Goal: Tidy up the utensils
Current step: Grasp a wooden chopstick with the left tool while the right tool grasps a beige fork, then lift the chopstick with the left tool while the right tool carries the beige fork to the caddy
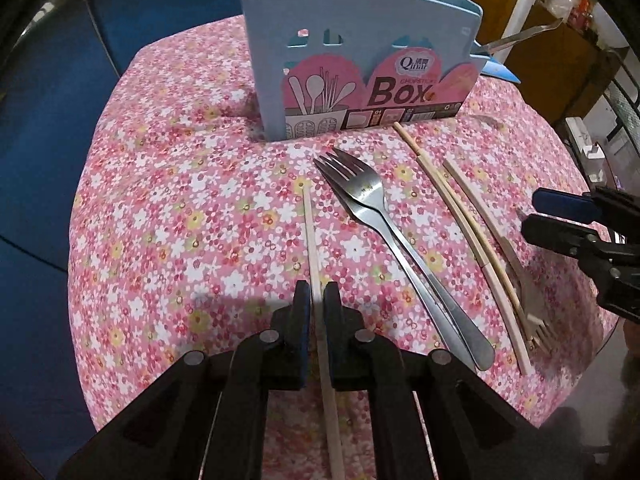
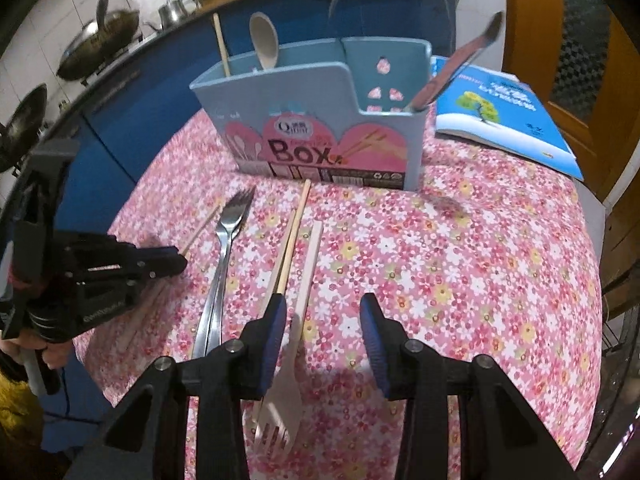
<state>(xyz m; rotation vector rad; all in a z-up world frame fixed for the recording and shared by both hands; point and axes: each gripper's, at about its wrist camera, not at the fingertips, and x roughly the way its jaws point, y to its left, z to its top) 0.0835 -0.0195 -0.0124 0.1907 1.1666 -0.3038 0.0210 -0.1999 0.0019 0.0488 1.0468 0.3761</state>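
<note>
A blue utensil box [image 1: 360, 40] [image 2: 320, 120] stands at the back of the round table with its floral cloth [image 1: 180, 200]; a wooden spoon [image 2: 264, 40], one chopstick [image 2: 222, 44] and a metal handle [image 2: 456, 68] stick out of it. My left gripper [image 1: 317, 292] [image 2: 182, 258] is shut on a pale chopstick [image 1: 310, 232] near its middle. Two stacked metal forks [image 1: 360, 196] [image 2: 228, 232] lie beside it, then a pair of chopsticks [image 1: 452, 200] [image 2: 292, 240]. My right gripper [image 2: 324, 300] [image 1: 528, 216] stands open over the handle of a wooden fork [image 2: 308, 272] [image 1: 476, 200], its pads apart from it.
A blue book [image 2: 508, 120] lies at the back right of the table, behind the box. Woks [image 2: 96, 44] sit on a counter beyond the blue wall at the left. An orange door [image 2: 560, 40] is at the right. A hand [image 2: 52, 356] holds the left gripper's handle.
</note>
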